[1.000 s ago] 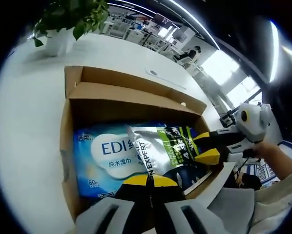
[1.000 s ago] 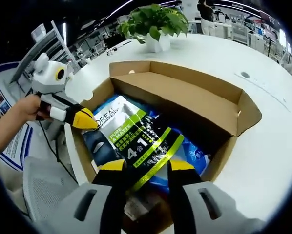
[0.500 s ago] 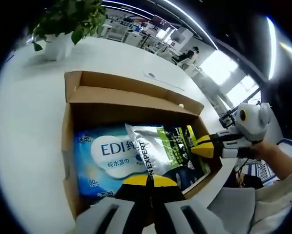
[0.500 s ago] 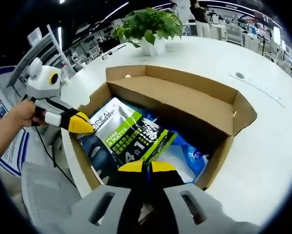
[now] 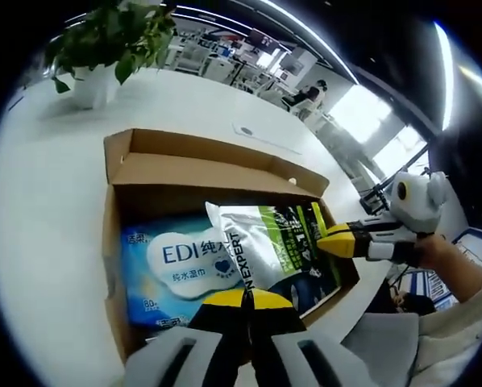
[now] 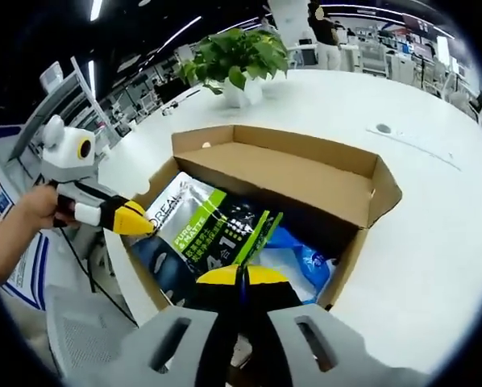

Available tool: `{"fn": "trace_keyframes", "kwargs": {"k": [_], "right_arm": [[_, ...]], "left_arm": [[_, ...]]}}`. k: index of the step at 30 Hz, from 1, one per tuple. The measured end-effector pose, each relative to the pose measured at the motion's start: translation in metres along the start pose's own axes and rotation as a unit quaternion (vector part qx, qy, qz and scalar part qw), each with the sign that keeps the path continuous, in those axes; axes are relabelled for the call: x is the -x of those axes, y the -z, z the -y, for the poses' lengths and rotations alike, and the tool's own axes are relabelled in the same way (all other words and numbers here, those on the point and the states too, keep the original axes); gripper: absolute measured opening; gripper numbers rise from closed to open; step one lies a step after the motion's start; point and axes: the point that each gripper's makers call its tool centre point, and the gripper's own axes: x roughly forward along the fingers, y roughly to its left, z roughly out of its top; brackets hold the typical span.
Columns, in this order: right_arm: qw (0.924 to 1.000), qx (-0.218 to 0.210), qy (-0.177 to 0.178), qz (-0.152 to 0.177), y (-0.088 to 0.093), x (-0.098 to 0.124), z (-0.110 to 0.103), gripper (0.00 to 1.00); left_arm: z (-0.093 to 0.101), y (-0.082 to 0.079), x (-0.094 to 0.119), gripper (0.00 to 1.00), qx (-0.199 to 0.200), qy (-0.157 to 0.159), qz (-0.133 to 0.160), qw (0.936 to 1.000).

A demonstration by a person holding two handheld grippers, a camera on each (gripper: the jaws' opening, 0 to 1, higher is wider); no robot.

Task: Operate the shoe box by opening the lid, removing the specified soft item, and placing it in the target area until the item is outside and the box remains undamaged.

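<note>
Fingers of the right gripper (image 6: pixel 241 278) are pressed together on the lower edge of the silver pouch (image 6: pixel 209 234), its yellow tips meeting with the green-striped film pinched between them. Seen from the left gripper view, those same tips (image 5: pixel 338 240) close on the pouch's far edge near the box corner, and the pouch (image 5: pixel 265 246) appears slightly lifted there, though the fisheye distortion makes the lift hard to confirm. A person's hand (image 5: pixel 438 254) grips that tool.

Fingers of the left gripper (image 5: pixel 245 300) are also closed tip to tip at the near wall of the cardboard box (image 5: pixel 112 242); whether they hold anything cannot be told, as the contact point is hidden by the tips themselves. In the right gripper view this gripper (image 6: pixel 136 222) sits at the box's edge, touching or just beside the pouch's corner, held by a hand (image 6: pixel 39 205).

Box condition: lid flap open and folded back along the far side, walls intact. Inside, the pouch lies on top of a blue wet-wipes pack (image 5: pixel 172 266), which lies flat on the box floor.

Surroundings: the box rests on a white table (image 6: pixel 434 226); a potted plant (image 6: pixel 237 60) stands on the table beyond the box, well apart from it.
</note>
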Motion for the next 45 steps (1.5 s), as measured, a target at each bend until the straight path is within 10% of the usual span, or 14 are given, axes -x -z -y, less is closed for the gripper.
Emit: {"fn": "trace_keyframes", "kwargs": {"k": [45], "right_arm": [[0.9913,-0.105,0.071,0.034,0.008,0.095,0.079,0.0]], "left_arm": [[0.101,-0.02,-0.054,0.0,-0.077,0.049,-0.036,0.9951]]}}
